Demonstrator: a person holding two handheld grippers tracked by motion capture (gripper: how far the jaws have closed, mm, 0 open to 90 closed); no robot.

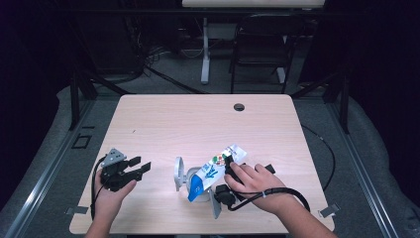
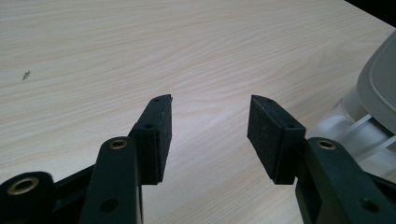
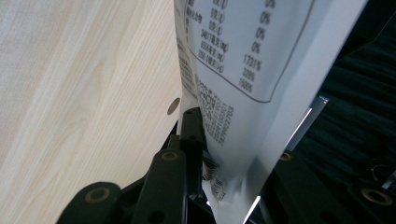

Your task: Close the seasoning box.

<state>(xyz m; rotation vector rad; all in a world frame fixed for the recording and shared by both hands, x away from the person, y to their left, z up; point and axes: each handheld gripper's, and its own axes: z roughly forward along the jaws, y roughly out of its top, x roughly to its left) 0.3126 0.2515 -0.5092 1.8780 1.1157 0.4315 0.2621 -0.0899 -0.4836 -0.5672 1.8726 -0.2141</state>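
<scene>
Wooden table (image 1: pixel 163 119), near edge: white-and-blue pouch (image 1: pixel 210 173) slanting, blue end low over clear container (image 1: pixel 190 178) — far end pinched in right gripper (image 3: pixel 224 154); left gripper (image 1: pixel 138 168) spread, empty, just beside container on left

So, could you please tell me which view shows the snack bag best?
The high view: the whole bag shows there, clamped in the right gripper. The right gripper view has only its printed back, close up. The left gripper view looks at bare table.
</scene>
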